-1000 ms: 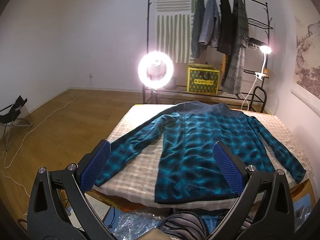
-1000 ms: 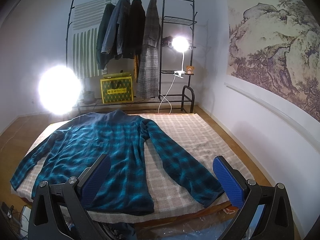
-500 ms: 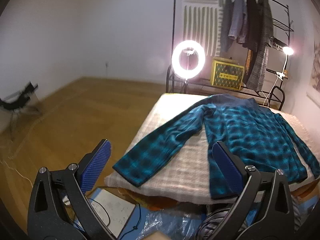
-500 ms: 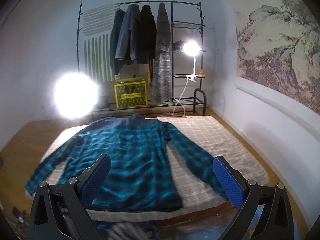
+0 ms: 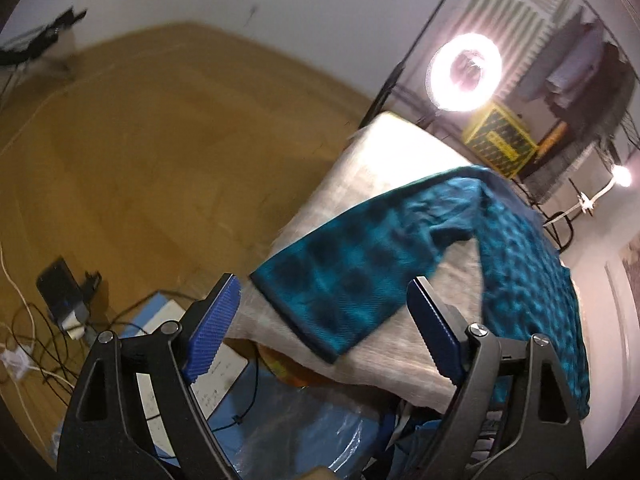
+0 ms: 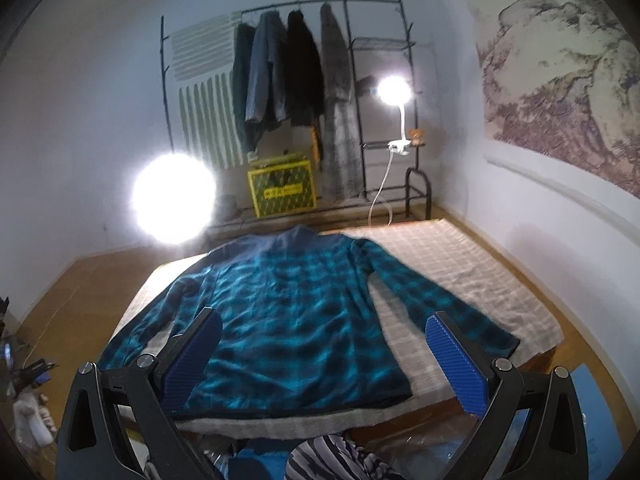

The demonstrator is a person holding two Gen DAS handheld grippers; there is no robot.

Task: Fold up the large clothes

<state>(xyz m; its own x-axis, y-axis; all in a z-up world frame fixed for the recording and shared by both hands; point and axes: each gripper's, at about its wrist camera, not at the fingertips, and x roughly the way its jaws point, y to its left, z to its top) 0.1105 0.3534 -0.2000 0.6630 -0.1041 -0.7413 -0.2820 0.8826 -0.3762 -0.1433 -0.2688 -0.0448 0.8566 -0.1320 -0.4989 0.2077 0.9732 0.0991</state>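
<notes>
Both grippers are spread wide with nothing between their blue pads: the left gripper (image 5: 324,328) hangs tilted over the near left corner of the bed, the end of the shirt's sleeve (image 5: 320,288) lying just beyond its fingers, and the right gripper (image 6: 324,364) hovers level at the foot of the bed above the hem. Past them the teal plaid shirt (image 6: 296,320) lies flat on the checked bed cover (image 6: 472,276), sleeves angled outward, collar toward the far end. Farther back stand a ring light (image 5: 466,73), a yellow box (image 6: 282,190) and a clothes rack (image 6: 288,76) with dark garments.
</notes>
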